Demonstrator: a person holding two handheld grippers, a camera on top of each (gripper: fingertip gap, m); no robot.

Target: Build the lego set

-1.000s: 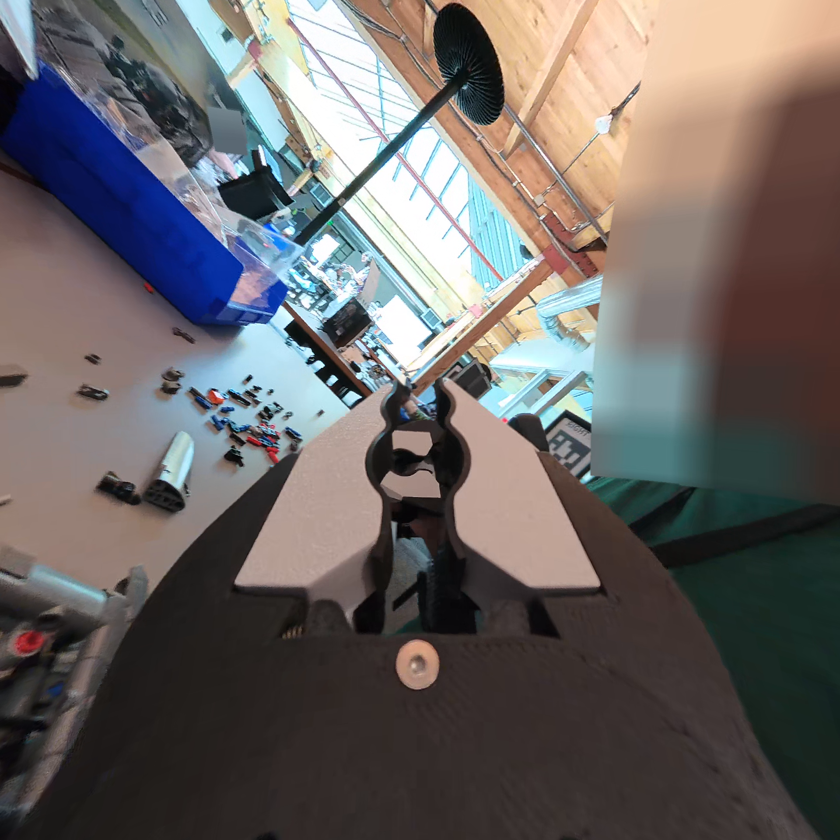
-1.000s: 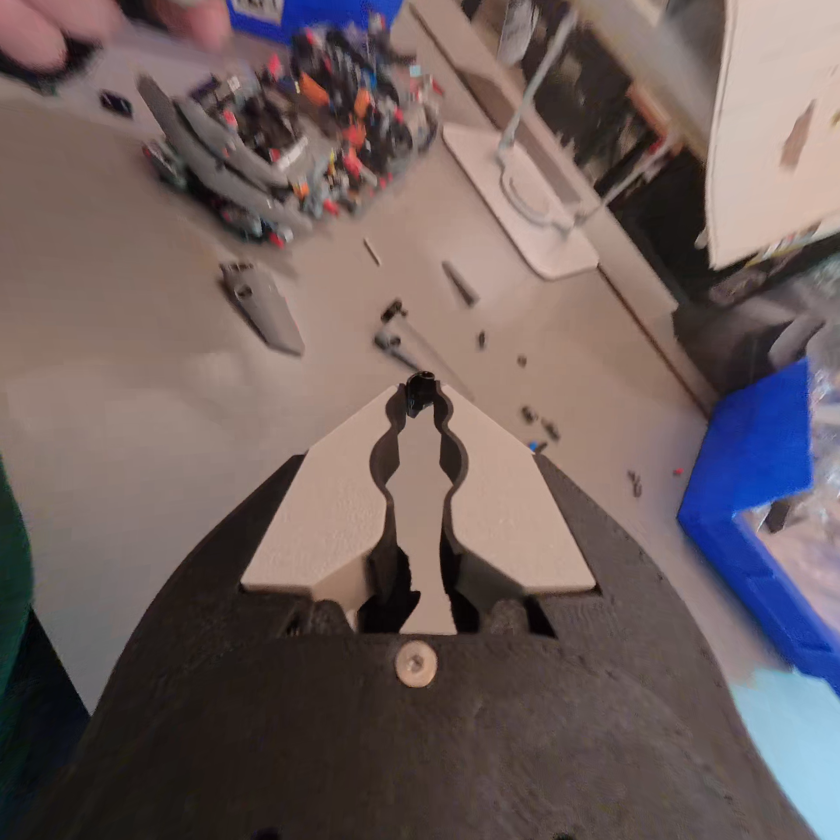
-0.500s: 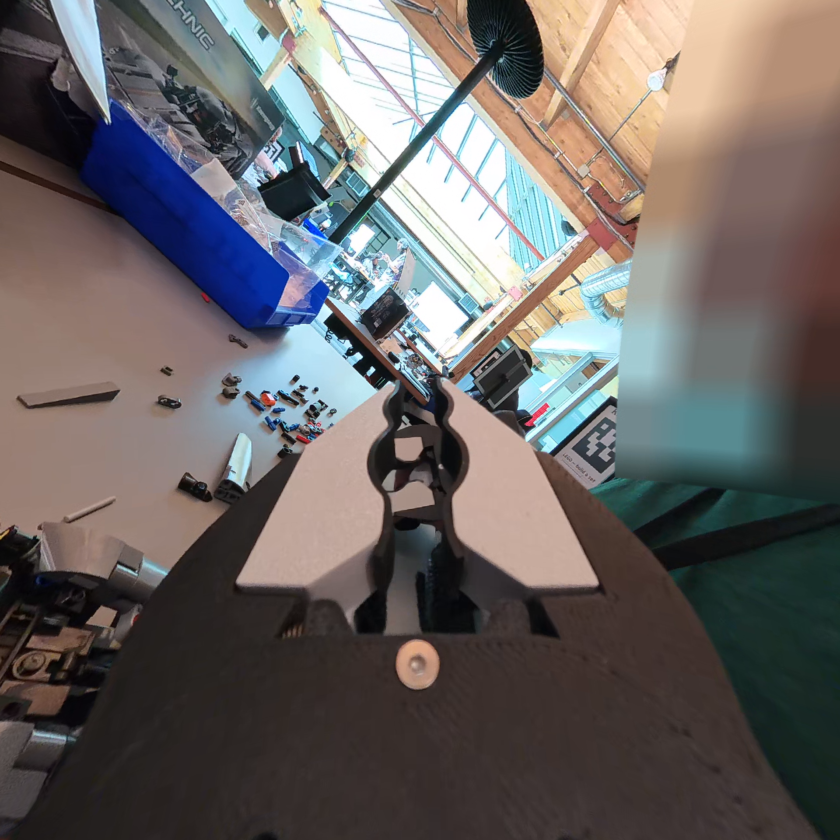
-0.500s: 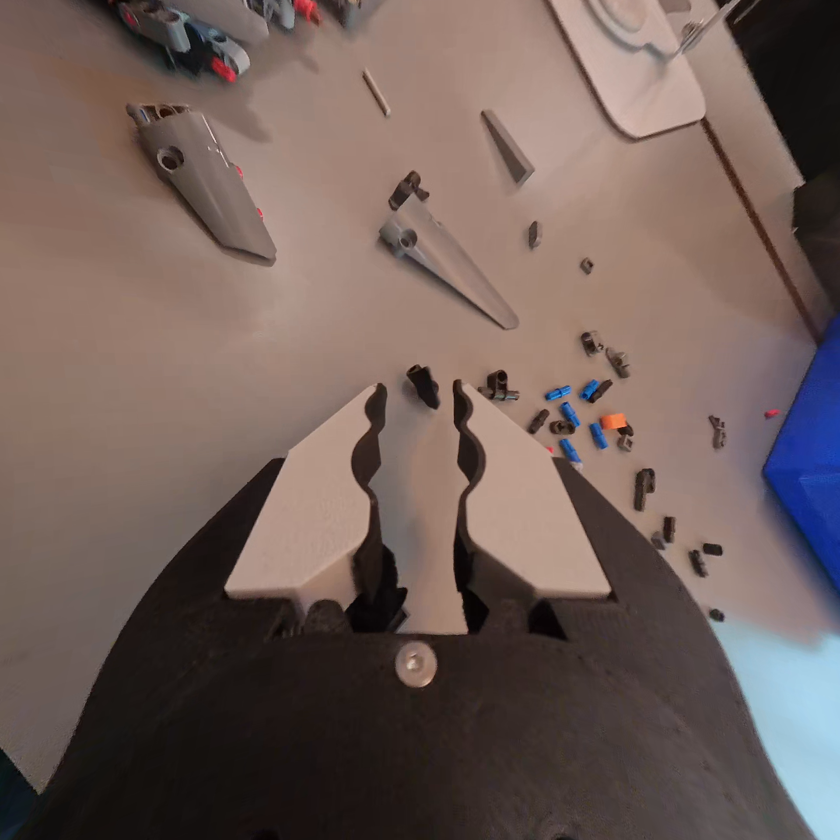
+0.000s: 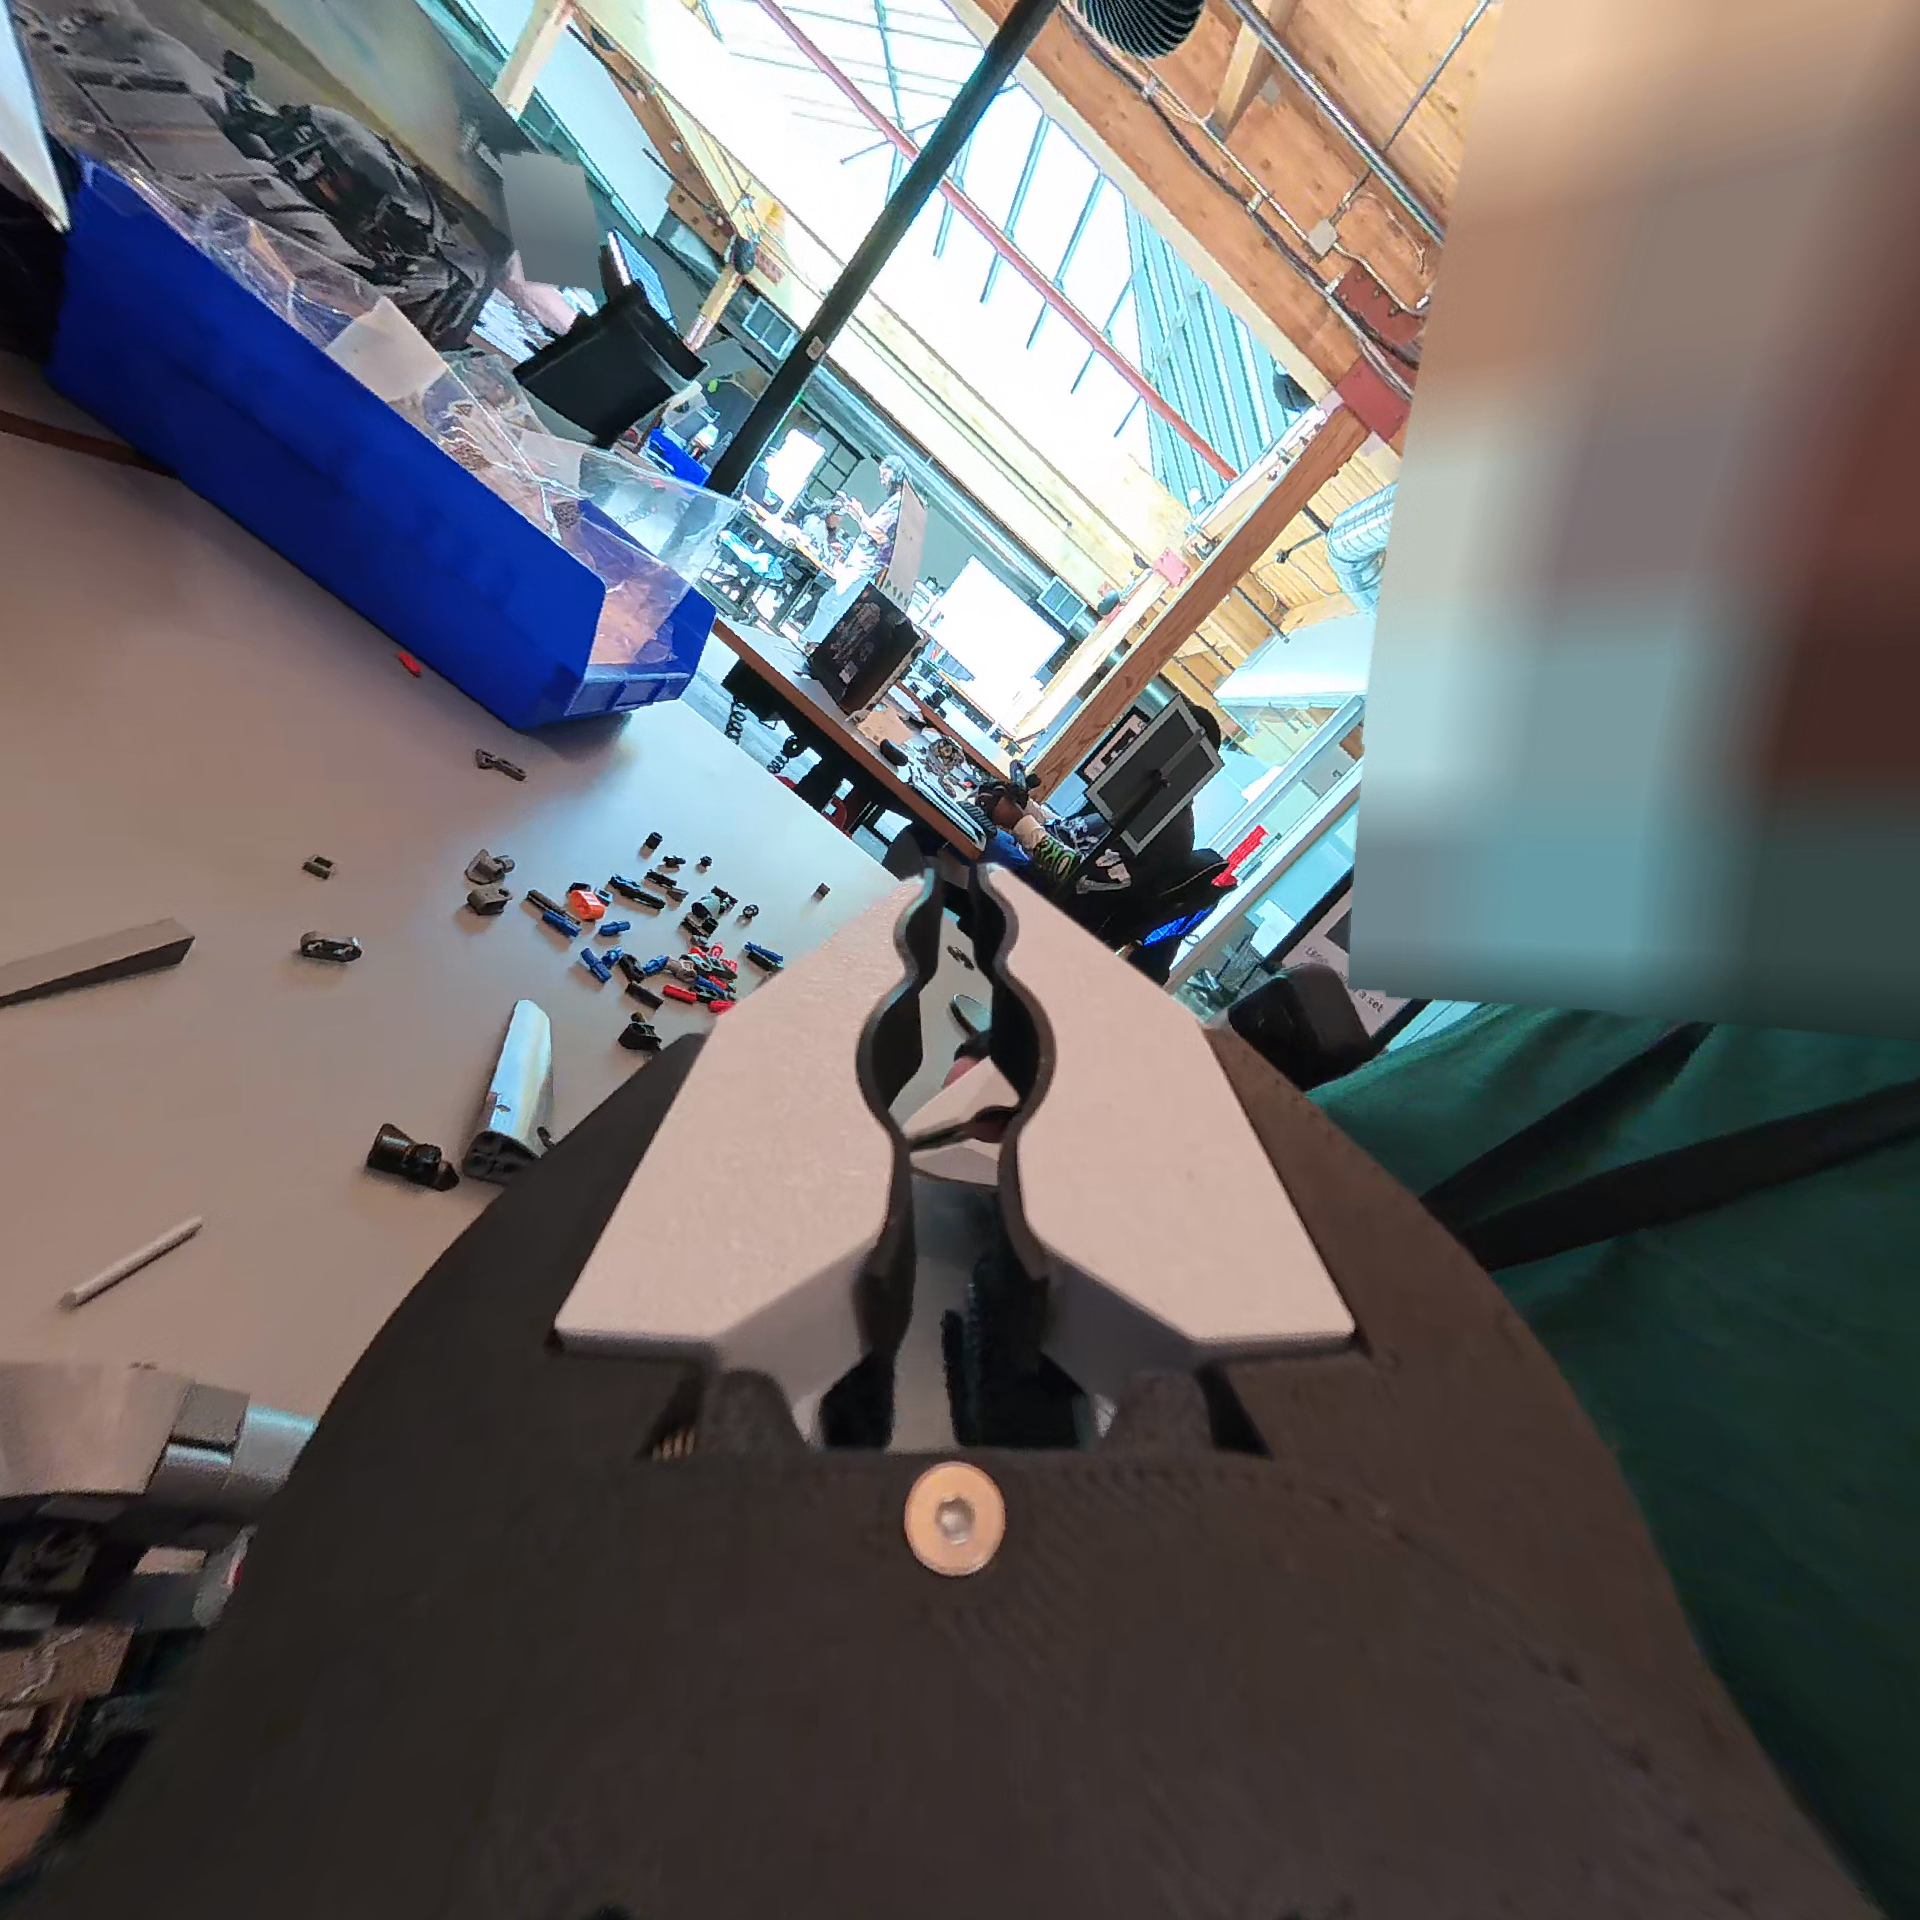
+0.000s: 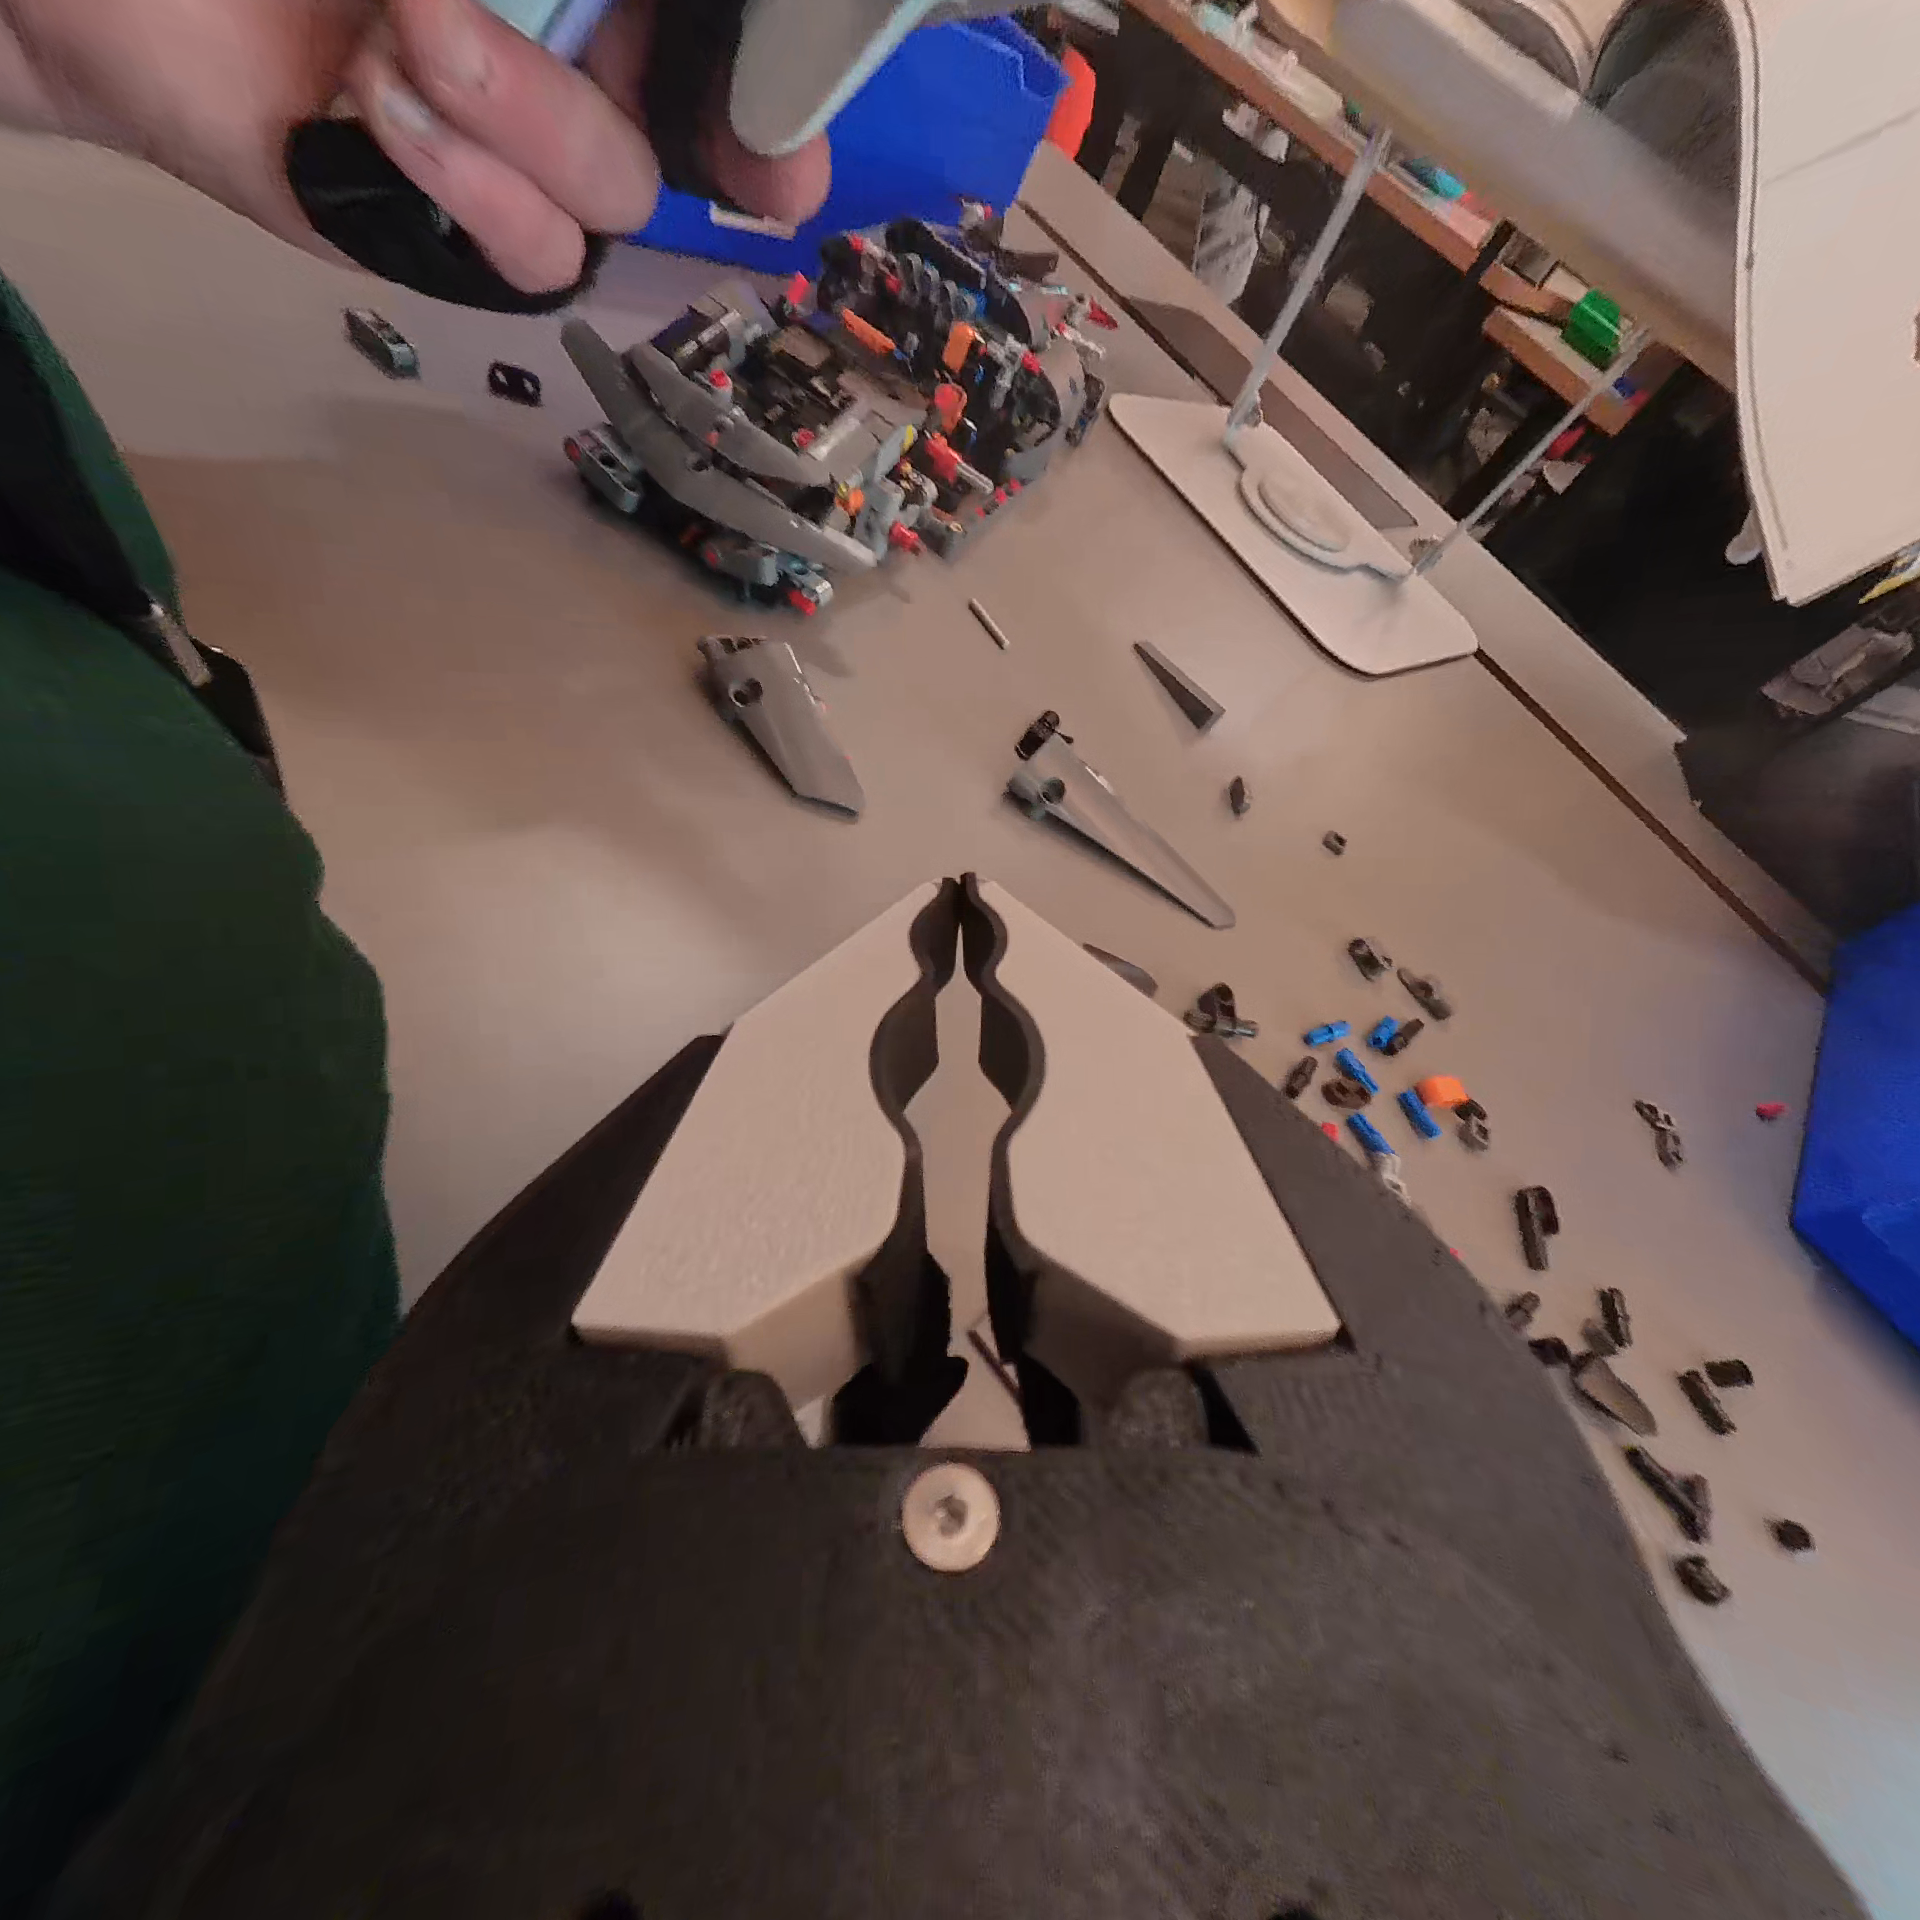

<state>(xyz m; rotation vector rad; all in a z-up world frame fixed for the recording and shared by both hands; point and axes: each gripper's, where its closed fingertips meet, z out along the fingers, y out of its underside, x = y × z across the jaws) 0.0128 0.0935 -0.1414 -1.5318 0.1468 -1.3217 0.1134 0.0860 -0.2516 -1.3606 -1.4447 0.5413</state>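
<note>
The partly built grey lego model [image 6: 831, 436] stands on the table at the far left; its edge shows in the left wrist view [image 5: 94, 1455]. Two grey wing panels [image 6: 790, 727] [image 6: 1122, 842] lie before it. A scatter of small black, blue and orange pieces [image 6: 1371, 1081] lies to the right and also shows in the left wrist view [image 5: 655, 935]. My right gripper [image 6: 961, 883] is shut and empty above the table. My left gripper [image 5: 956, 883] is held up off the table, nearly shut with a thin gap, and holds nothing. A hand [image 6: 468, 135] holds it.
A blue bin [image 6: 1870, 1122] [image 5: 343, 468] stands at the table's right side. A white stand base [image 6: 1299, 520] sits behind the panels. A grey wedge [image 5: 94, 961] and a thin white rod [image 5: 130, 1260] lie loose. A green sleeve [image 6: 156, 1039] fills the left edge. My right fingertips sit around 15 centimeters from my left ones.
My right gripper opened and let a small black piece down onto the table, then shut empty and tilted back up towards the model. My left gripper stayed nearly shut and swung slightly.
</note>
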